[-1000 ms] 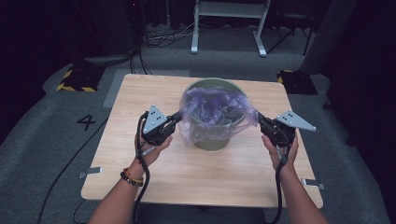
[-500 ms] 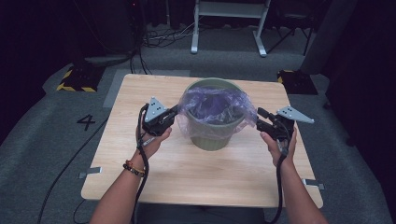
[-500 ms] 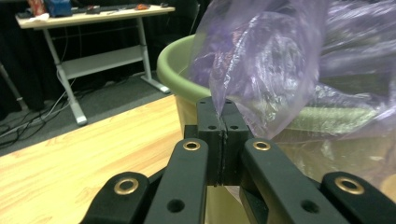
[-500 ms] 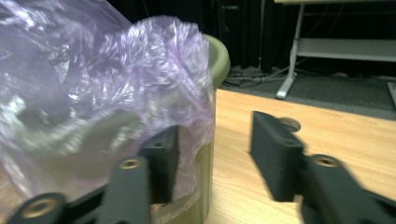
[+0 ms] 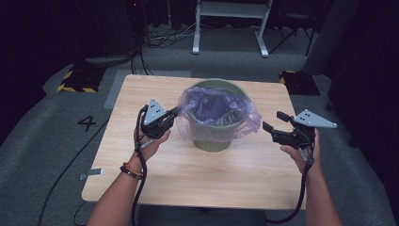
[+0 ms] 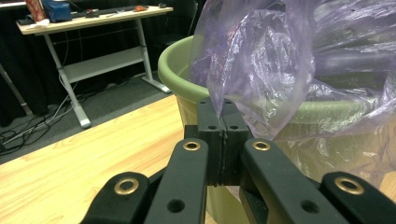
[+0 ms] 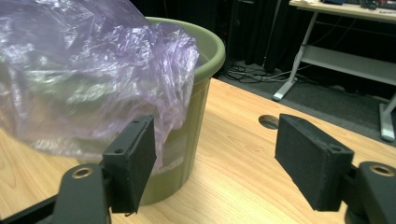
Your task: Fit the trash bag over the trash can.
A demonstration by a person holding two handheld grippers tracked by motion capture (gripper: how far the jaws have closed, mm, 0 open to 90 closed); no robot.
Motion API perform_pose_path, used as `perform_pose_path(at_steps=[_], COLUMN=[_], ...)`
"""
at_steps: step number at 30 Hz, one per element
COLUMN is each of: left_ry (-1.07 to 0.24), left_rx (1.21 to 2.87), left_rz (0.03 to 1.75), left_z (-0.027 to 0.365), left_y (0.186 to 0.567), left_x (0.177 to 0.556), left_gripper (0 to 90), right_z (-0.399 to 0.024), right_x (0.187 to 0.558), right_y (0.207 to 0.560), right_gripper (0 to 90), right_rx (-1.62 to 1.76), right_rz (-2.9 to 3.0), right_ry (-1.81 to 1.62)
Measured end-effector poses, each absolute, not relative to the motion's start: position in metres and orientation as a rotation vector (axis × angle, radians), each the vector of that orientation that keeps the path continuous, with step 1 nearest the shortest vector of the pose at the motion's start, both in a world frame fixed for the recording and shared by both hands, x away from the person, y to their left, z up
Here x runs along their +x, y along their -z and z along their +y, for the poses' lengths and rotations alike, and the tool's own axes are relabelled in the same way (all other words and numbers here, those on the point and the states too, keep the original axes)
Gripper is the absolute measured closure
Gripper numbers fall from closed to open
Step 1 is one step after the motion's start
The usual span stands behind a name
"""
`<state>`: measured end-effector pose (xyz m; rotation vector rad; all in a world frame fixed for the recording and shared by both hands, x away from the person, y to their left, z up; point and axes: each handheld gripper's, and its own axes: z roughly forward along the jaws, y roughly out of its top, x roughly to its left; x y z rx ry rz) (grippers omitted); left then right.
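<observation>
- high view: a green plastic bin (image 5: 214, 141) stands upright near the middle of the wooden counter (image 5: 197, 181), lined with a thin purple plastic bag (image 5: 214, 106) whose edge spills over the rim on both sides.
- high view: the left tool (image 5: 173, 114) sits just left of the bin, its tips at the bag's draped edge; the left hand (image 5: 149, 143) holds it from below, with a bead bracelet (image 5: 129, 170) on the wrist.
- high view: the right tool (image 5: 275, 125) is off to the right of the bin, clear of the bag, its jaws standing apart with nothing between them; they have just been opening. the right hand (image 5: 303, 153) grips its body, and a cable (image 5: 296, 202) trails down from it.
- left gripper view: the left tool (image 6: 223, 116) has its jaws pressed together, clamped on a fold of the purple bag (image 6: 261, 60), which rises from the pinch and hangs over the green bin's rim (image 6: 175, 65).
- right gripper view: the right tool (image 7: 215, 156) has its two black pads wide apart, with bare counter (image 7: 233, 135) between them. the bin (image 7: 187, 135) stands to the left, and the bag (image 7: 88, 74) droops over its side; whether the film brushes the left pad i cannot tell.
</observation>
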<state>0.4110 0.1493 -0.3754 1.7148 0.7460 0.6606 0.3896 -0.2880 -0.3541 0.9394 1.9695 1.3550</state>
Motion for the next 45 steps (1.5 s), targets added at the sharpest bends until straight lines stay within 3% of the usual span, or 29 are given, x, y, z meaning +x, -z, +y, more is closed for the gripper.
perform_pose_path(at_steps=[7, 13, 16, 17, 18, 20, 21, 22, 23, 25, 45], left_ry=[-0.659, -0.664, -0.666, -0.664, -0.667, -0.665, -0.67, -0.673, -0.673, -0.674, -0.648], left_rx=[1.727, 1.735, 1.74, 1.74, 1.744, 1.746, 1.751, 1.754, 1.757, 1.765, 1.85], left_rz=[0.728, 0.724, 0.725, 0.726, 0.725, 0.727, 0.728, 0.726, 0.729, 0.742, 0.872], left_z=[0.146, 0.145, 0.146, 0.146, 0.146, 0.146, 0.146, 0.146, 0.146, 0.146, 0.136], left_y=[0.375, 0.374, 0.373, 0.373, 0.372, 0.371, 0.371, 0.37, 0.369, 0.368, 0.391], left_x=[0.408, 0.409, 0.411, 0.412, 0.414, 0.416, 0.418, 0.419, 0.421, 0.427, 0.475], left_gripper=[89.4, 89.2, 88.7, 88.7, 88.5, 88.2, 88.1, 88.1, 87.9, 87.7, 89.4], right_z=[-0.288, -0.253, -0.236, -0.233, -0.229, -0.228, -0.229, -0.229, -0.231, -0.233, -0.252], right_x=[0.367, 0.347, 0.352, 0.356, 0.369, 0.374, 0.387, 0.387, 0.396, 0.404, 0.484], right_y=[0.343, 0.333, 0.332, 0.331, 0.33, 0.33, 0.33, 0.33, 0.329, 0.329, 0.356], right_gripper=[26.3, 23.1, 31.1, 39.2, 54.0, 58.4, 72.0, 72.0, 81.3, 85.6, 88.8], right_rx=[0.77, 0.525, 0.523, 0.55, 0.616, 0.632, 0.663, 0.663, 0.699, 0.726, 1.145], right_rz=[1.962, 2.031, 2.018, 1.991, 1.961, 1.956, 1.953, 1.953, 1.955, 1.938, 1.961], right_ry=[-1.469, -1.483, -1.402, -1.376, -1.336, -1.331, -1.317, -1.317, -1.333, -1.309, -1.242])
